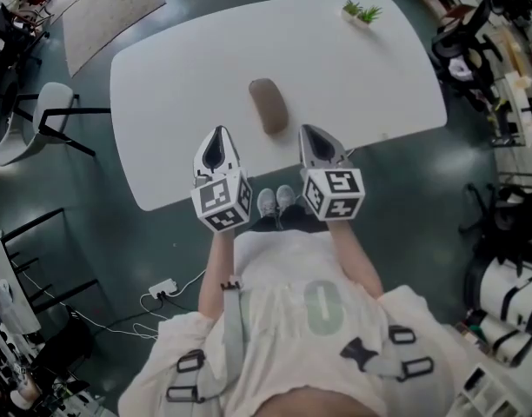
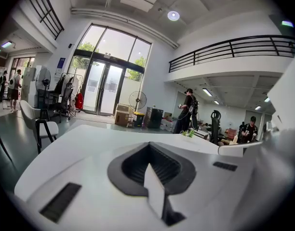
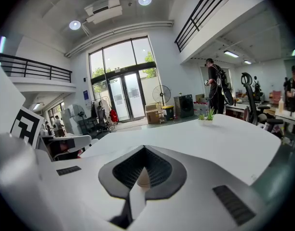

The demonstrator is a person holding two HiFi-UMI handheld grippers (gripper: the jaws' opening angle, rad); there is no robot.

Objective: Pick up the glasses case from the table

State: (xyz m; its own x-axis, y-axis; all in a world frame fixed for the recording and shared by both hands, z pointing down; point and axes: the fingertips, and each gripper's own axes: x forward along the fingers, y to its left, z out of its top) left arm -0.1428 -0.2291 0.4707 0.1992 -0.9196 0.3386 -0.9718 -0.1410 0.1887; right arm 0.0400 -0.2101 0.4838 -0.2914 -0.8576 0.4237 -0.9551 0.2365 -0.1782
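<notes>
The glasses case [image 1: 269, 105], a brown oblong, lies on the white table [image 1: 179, 76], a little in from its near edge. My left gripper [image 1: 217, 139] hangs over the near edge, to the left of the case and short of it, jaws together and empty. To the case's right, equally near, my right gripper [image 1: 312, 135] is also shut on nothing. Neither touches the case. The left gripper view has the shut left gripper [image 2: 149, 152] over bare tabletop. The right gripper view gives the same for the right gripper [image 3: 144, 152]. In both gripper views the case is hidden.
A small potted plant [image 1: 362, 12] stands at the table's far right corner. A white chair [image 1: 40, 120] is left of the table and a pale rug [image 1: 101, 7] lies beyond it. Office chairs and clutter [image 1: 475, 33] crowd the right side. People stand in the background [image 2: 188, 110].
</notes>
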